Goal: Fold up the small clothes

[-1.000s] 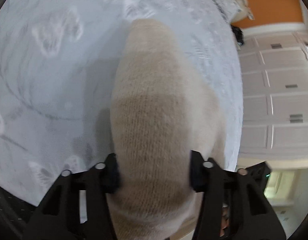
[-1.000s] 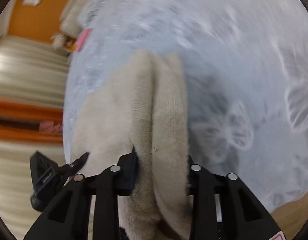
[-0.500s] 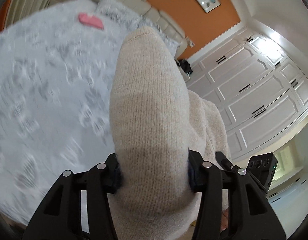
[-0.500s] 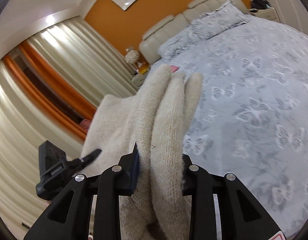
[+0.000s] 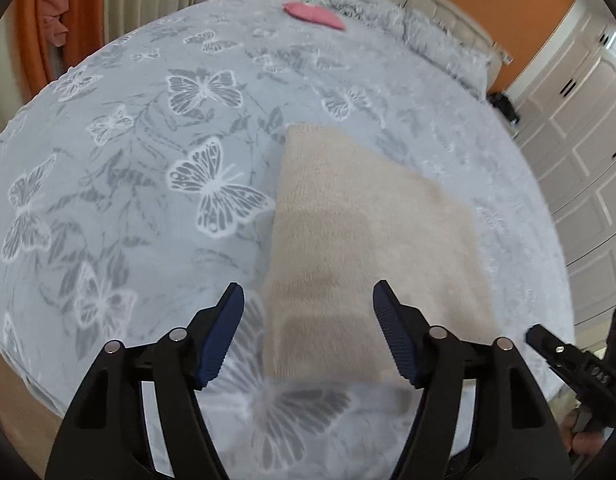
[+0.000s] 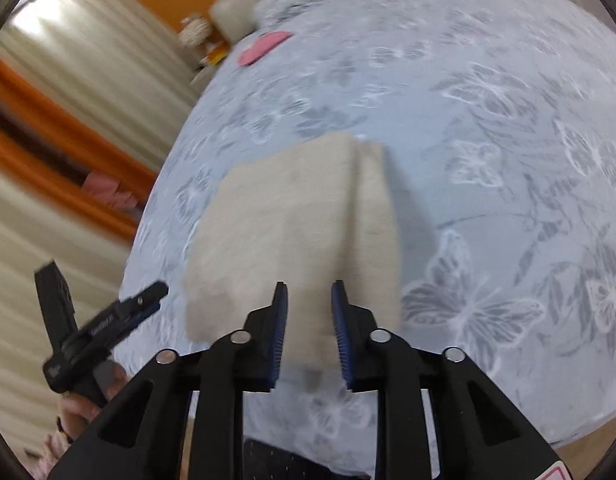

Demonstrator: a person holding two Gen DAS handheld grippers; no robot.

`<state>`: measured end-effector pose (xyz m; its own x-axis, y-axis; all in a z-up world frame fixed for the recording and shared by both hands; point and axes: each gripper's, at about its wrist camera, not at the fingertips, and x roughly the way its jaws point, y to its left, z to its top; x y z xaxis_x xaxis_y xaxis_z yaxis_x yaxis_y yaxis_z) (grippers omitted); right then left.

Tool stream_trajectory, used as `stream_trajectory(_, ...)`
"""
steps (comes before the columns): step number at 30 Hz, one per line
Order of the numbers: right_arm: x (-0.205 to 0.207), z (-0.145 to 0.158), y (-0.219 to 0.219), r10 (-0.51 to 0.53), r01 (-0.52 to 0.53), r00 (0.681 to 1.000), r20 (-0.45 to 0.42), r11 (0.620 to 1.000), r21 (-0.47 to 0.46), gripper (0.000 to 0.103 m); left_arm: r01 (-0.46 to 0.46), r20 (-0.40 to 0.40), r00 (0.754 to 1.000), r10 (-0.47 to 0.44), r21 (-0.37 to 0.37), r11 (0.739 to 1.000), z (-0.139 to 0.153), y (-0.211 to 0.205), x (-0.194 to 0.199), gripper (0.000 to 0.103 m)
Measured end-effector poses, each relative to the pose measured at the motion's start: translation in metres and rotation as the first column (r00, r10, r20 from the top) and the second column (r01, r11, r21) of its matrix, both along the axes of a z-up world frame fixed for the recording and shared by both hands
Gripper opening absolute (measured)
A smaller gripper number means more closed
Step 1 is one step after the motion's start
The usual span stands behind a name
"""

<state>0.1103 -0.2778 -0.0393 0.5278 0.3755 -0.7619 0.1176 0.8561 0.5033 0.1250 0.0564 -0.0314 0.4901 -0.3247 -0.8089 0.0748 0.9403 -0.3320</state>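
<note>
Sweater (image 5: pixel 359 240): a cream knit, folded into a rough rectangle, lying flat on the bed just ahead of both pairs of fingers.
Left gripper (image 5: pixel 308 330): fingers spread wide, holding nothing; the sweater's near edge lies between and beyond the tips.
Right gripper (image 6: pixel 309 330): fingers parted by a narrow gap, gripping nothing.
Bed cover (image 5: pixel 148 160): pale grey with butterflies.
Left view only: white wardrobe doors (image 5: pixel 579 152), right of the fingers.
Right view only: a raised fold (image 6: pixel 353 200) along the sweater; striped curtains (image 6: pixel 68 80), left of the fingers.
Both views: a pink item (image 5: pixel 313 14) far beyond the sweater.
</note>
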Motion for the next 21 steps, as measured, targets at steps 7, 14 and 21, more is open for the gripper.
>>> stream_trajectory(7,0.037,-0.083,0.014,0.071,-0.093,0.975,-0.211,0.991,-0.093,0.0,0.015,-0.031,0.999,-0.012,0.108,0.994,-0.018,-0.022,-0.01,0.069)
stream_trajectory(14,0.013,-0.004,0.022,0.035,-0.049,0.997,-0.067,0.972,-0.231,0.014,-0.006,-0.045,0.999,0.015,0.188,0.982,-0.02,-0.03,-0.019,0.069)
stream_trajectory(21,-0.02,0.043,0.011,-0.049,0.063,0.997,0.058,0.954,-0.294,0.039,0.0,0.075,0.997,-0.025,0.315,0.949,0.018,-0.041,-0.051,0.083)
